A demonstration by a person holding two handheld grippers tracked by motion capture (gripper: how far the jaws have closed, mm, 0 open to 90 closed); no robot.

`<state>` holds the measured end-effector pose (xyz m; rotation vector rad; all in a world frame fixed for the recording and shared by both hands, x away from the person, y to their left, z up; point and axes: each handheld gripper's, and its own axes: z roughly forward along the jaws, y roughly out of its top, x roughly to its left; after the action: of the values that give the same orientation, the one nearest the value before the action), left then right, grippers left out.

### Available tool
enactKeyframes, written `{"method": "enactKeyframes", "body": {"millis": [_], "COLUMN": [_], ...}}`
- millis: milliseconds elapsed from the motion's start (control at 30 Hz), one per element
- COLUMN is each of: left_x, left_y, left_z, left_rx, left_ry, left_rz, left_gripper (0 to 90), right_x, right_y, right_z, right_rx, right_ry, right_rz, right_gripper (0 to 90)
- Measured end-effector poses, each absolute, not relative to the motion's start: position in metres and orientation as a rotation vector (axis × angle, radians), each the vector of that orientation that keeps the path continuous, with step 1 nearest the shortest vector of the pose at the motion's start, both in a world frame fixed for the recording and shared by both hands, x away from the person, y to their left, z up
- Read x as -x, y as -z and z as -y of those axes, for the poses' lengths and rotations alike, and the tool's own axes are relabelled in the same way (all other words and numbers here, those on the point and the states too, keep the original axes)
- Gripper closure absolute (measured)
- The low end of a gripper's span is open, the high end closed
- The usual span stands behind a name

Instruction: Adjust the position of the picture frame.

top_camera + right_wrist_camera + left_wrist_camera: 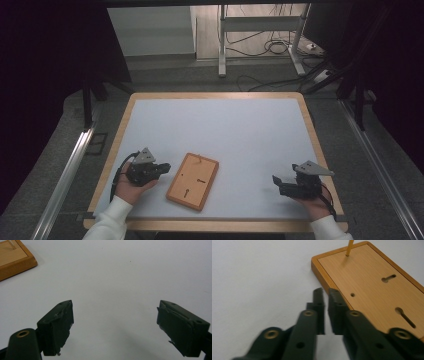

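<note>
High view of a white table (240, 130) with a wooden board (193, 180) lying flat near its front edge, left of centre; the board is a framed rectangular panel with two keyhole slots and a thin upright peg near its far short end. Its long axis runs from near-left to far-right, slightly tilted from the table's front-to-back line. The left gripper (161, 169) sits just beside the board's left long edge, jaws pointing toward it; in the left gripper view the left gripper (325, 293) has its jaws drawn nearly together with a narrow slit between them, holding nothing, and the board (372, 287) lies ahead and to the right of the tips, its rim close to but apparently not touching them. The right gripper (276, 181) rests well apart from the board, on the table's right side, pointing left; in the right gripper view the right gripper (115, 325) has its jaws spread wide over bare table, and a corner of the board (15, 261) appears far off at upper left. The left hand is judged the nearer for any grasp of the rim. The peg's top is cut off in both gripper views, and whether the board's underside carries anything cannot be told
</note>
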<state>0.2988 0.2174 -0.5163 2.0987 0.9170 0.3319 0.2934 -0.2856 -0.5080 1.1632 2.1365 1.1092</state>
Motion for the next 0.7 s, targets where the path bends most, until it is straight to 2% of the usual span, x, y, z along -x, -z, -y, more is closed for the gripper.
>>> {"method": "enactKeyframes", "body": {"millis": [333, 700], "left_x": [-0.287, -0.277], "left_y": [0.522, 0.532], "left_z": [-0.225, -0.210], "left_rx": [-2.118, -2.244], "left_ry": [-0.281, -0.215], "left_rz": [-0.931, -0.868], "left_gripper": [90.0, 90.0], "right_x": [-0.293, -0.294], "right_y": [0.511, 0.512], "right_z": [0.282, 0.279], "right_rx": [-1.158, -1.149], "right_ry": [-1.085, -1.077], "right_rz": [-2.158, -2.175], "right_gripper": [15.5, 16.3]}}
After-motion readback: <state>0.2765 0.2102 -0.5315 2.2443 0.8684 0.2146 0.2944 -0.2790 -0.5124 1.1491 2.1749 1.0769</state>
